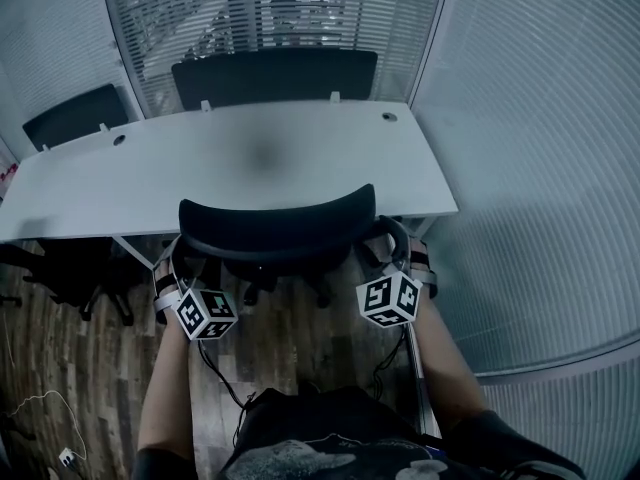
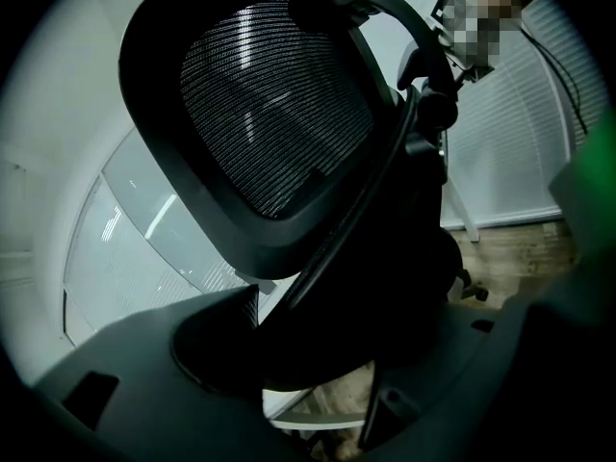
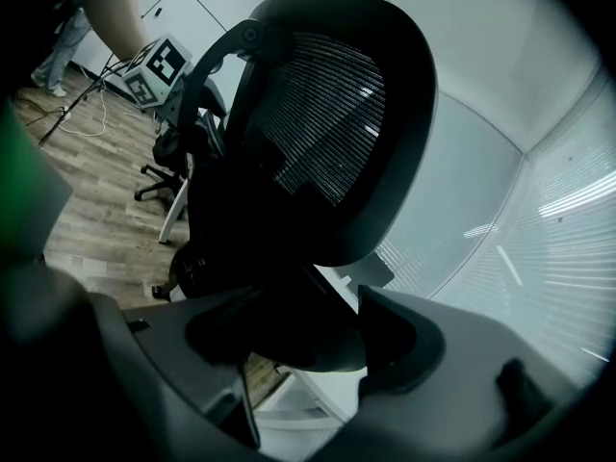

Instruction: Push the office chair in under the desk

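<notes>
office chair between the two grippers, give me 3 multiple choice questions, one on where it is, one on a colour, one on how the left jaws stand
1. Where is the office chair?
A. at the near edge of the desk, in front of the person
B. on the desk top
C. lying on its side

2. What colour is the desk top?
A. red
B. white
C. black

3. How do the jaws of the left gripper stand?
A. shut together on nothing
B. apart, with a dark part of the chair between them
C. clamped on a cable

Answers: 1 A, the head view shows its backrest at the near edge. 2 B, the top is plain white. 3 B, the left gripper view shows the chair filling the gap.
</notes>
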`<state>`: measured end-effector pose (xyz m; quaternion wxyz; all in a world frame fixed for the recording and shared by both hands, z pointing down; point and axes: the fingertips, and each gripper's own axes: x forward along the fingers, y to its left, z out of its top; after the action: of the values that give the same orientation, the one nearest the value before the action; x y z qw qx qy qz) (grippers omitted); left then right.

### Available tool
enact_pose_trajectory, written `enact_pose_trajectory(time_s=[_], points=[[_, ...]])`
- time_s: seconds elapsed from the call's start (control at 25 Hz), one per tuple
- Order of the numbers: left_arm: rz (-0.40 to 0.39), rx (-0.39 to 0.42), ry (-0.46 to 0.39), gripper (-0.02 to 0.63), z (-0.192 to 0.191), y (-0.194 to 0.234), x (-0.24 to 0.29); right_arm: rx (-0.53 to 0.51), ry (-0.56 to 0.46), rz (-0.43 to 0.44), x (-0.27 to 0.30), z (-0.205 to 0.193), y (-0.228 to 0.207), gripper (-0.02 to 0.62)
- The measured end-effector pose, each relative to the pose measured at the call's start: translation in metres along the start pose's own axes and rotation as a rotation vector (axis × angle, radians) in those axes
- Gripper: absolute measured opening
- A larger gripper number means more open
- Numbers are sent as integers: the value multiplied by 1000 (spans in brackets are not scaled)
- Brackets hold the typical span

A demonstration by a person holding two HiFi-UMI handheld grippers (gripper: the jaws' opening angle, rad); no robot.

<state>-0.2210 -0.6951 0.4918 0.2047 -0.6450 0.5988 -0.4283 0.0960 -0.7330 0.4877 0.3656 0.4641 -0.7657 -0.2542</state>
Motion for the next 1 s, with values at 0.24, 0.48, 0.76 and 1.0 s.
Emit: enact_pose_trajectory(time_s=[0.24,0.48,0.76,1.0], points=[[9,-10,24,310,-2,2,-1,-4,-7,-12,0,1,-1,307],[1,-94,80,322,-9,6,-11,68,12,-30,-18,6,-8,307],[36,-309,48,322,-22,19,-58,139,-25,-96,-58,20,-18,307],[14,-432,-31,321,-16,32,-115,238,-52,-57,-96,46,5,307]])
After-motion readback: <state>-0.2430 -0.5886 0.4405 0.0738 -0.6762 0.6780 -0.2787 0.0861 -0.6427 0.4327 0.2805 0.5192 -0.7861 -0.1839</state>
